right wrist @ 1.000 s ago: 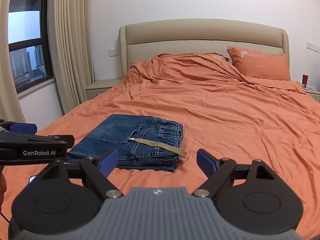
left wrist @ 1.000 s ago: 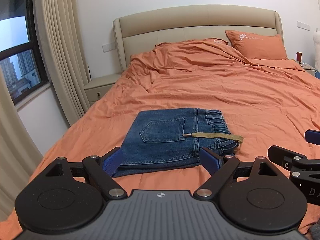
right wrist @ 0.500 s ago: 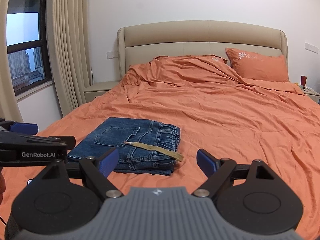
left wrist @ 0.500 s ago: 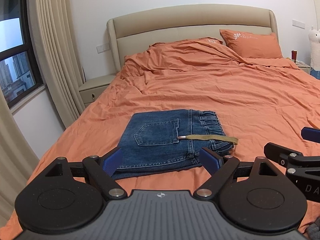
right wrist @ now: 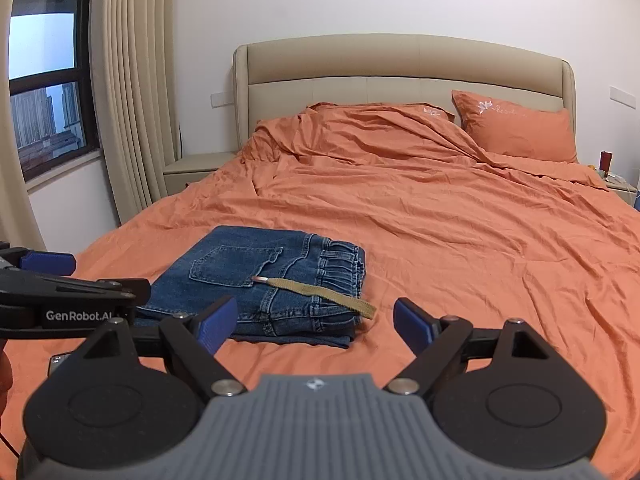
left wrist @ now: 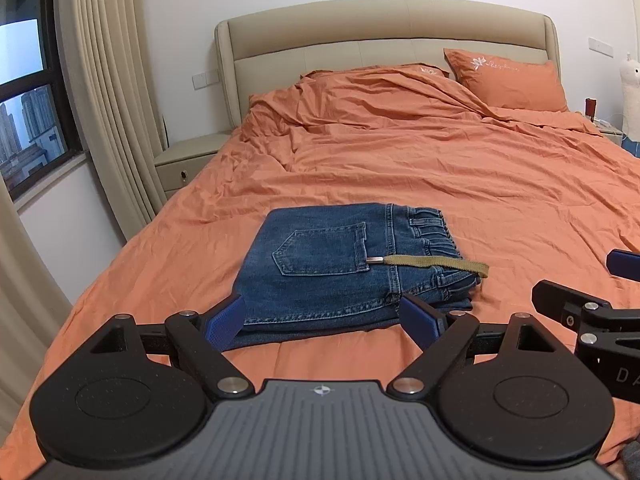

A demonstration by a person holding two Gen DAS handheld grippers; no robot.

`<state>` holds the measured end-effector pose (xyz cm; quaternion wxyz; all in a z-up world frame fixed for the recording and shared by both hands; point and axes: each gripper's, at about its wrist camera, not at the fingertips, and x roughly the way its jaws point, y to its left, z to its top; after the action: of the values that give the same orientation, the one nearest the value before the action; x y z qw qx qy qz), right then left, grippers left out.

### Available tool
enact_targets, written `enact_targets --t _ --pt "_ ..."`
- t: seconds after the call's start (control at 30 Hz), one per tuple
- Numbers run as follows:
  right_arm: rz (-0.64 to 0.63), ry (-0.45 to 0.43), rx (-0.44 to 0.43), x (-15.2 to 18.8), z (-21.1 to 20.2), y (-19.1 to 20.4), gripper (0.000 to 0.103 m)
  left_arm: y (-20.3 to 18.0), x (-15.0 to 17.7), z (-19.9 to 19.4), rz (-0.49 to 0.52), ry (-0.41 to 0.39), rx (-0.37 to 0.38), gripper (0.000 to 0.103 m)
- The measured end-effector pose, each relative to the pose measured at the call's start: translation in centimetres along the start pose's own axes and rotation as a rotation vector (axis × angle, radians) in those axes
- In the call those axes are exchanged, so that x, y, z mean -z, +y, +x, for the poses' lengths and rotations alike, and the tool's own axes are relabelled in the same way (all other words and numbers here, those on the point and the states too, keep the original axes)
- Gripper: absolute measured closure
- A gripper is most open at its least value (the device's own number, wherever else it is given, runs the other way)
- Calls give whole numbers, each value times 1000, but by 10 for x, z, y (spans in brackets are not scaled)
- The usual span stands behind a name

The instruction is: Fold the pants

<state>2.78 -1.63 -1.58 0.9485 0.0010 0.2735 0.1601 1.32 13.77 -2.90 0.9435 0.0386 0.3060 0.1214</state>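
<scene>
The blue denim pants [left wrist: 336, 268] lie folded into a compact rectangle on the orange bed cover, back pocket up, with an olive belt strap [left wrist: 434, 263] across the waistband. They also show in the right wrist view [right wrist: 260, 280]. My left gripper [left wrist: 322, 320] is open and empty, held back from the near edge of the pants. My right gripper [right wrist: 314, 322] is open and empty, off the pants' near right corner. Each gripper shows at the edge of the other's view.
The orange bed cover [left wrist: 460, 168] is wrinkled, with a pillow [left wrist: 508, 76] against the beige headboard [right wrist: 400, 64]. A nightstand [left wrist: 188, 160], curtains [left wrist: 108, 80] and a window [right wrist: 44, 92] stand at the left. Small items sit on the right nightstand [right wrist: 606, 162].
Both grippers have drawn back and risen a little from the folded pants, so the pants look farther away. Both stay open. The pants have not moved.
</scene>
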Motion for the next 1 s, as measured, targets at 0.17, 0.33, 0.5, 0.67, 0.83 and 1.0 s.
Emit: enact_targets --t 0.17,0.33,0.5,0.67,0.83,1.0 --pt "-9 8 -9 2 4 5 21 4 1 1 -3 8 -1 2" --pt "-6 22 -14 4 8 5 21 4 2 1 -3 22 -12 2" --pt "-9 19 -17 2 6 0 21 0 0 -2 -4 21 -18 2" --pt "4 15 -15 3 5 -7 21 -4 -3 -3 -9 28 -16 2" --pt "14 11 -22 3 1 -11 21 -7 -5 -5 3 31 -16 2" --pt "15 16 -28 2 3 -12 21 -6 -5 -3 -7 40 -17 2"
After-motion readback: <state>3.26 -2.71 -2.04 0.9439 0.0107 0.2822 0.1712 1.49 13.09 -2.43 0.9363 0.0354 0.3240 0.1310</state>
